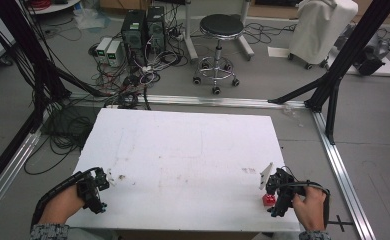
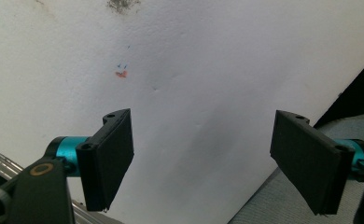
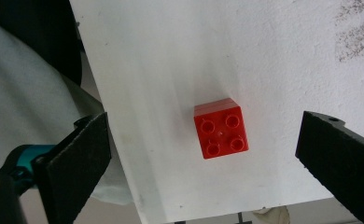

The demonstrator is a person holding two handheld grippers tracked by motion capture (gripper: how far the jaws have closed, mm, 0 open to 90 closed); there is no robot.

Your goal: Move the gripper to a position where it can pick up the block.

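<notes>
The red brick (image 3: 221, 129) lies near the white table's (image 1: 183, 150) 5 o'clock corner, between the right gripper's (image 3: 217, 158) wide-spread jaws, touching neither. The left gripper (image 2: 213, 163), at 7 o'clock, gapes wide and holds nothing.

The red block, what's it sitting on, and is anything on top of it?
The red block sits on the white table. Four bare studs show on top; its underside is hidden.
</notes>
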